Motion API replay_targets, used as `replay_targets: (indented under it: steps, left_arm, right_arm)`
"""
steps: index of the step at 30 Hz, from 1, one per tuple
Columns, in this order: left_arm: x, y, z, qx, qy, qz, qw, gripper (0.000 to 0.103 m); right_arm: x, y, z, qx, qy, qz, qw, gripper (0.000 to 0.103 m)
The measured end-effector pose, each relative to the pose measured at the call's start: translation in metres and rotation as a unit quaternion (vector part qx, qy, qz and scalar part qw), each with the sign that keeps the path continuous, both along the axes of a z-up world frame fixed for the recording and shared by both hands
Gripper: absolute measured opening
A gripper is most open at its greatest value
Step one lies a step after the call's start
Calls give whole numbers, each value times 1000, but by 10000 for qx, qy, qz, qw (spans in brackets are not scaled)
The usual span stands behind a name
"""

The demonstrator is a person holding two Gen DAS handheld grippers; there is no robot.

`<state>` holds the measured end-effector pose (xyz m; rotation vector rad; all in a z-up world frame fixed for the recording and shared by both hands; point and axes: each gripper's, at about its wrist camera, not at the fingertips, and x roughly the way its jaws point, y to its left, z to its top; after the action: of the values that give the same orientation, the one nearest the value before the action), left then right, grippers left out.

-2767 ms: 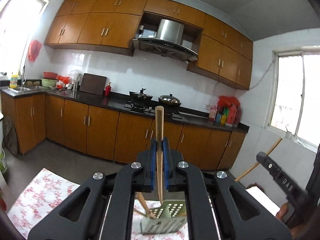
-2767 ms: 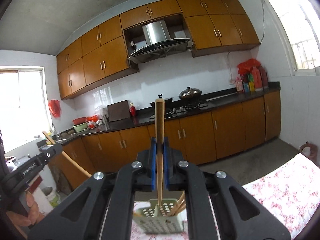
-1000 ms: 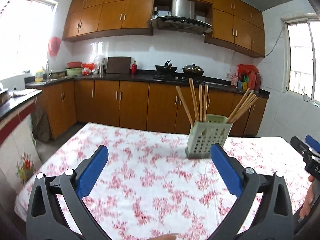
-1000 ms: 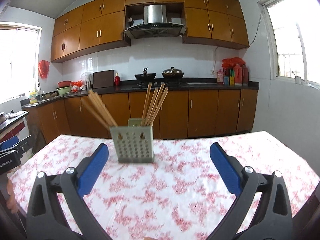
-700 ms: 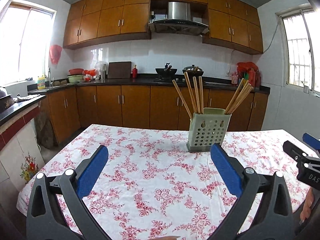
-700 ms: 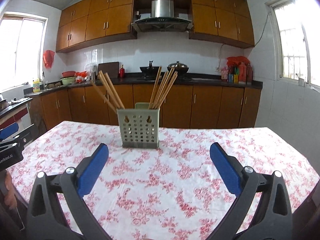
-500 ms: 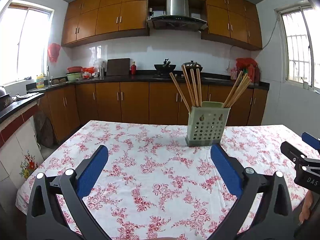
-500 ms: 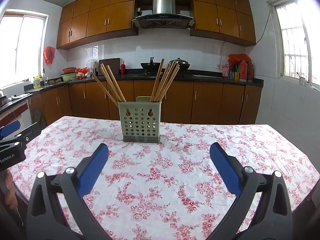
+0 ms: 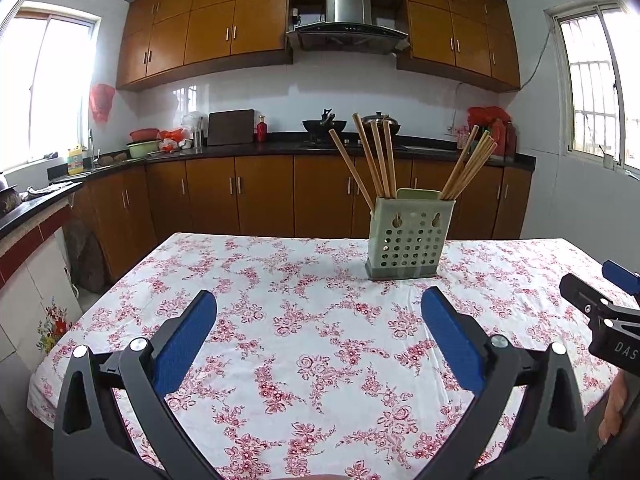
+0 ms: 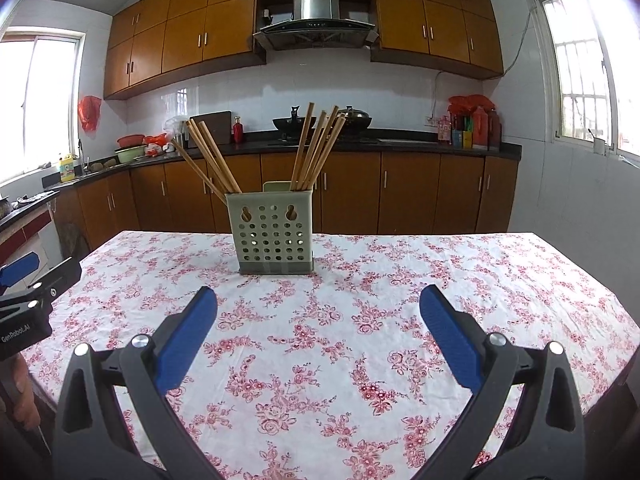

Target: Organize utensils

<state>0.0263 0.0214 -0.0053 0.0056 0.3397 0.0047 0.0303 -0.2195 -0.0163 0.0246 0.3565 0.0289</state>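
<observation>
Two spread, empty claws (image 9: 319, 312) (image 10: 318, 310) face the chopstick holder (image 10: 271, 233) across floral tablecloth (image 10: 360, 320).

Both wrist views face the chopstick holder (image 9: 407, 240) from opposite sides.

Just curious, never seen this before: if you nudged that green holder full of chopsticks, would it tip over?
Possibly. The holder looks like light perforated plastic, and the chopsticks lean out well above its rim. It would probably slide on the tablecloth first.
</observation>
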Motion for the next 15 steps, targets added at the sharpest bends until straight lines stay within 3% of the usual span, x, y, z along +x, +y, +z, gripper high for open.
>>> replay_targets:
  steps: [15]
  left_arm:
    - [-1, -2, 0, -18, 34, -30, 10000, 101]
  right_arm:
    - [0, 0, -2, 37, 16, -26, 10000, 99]
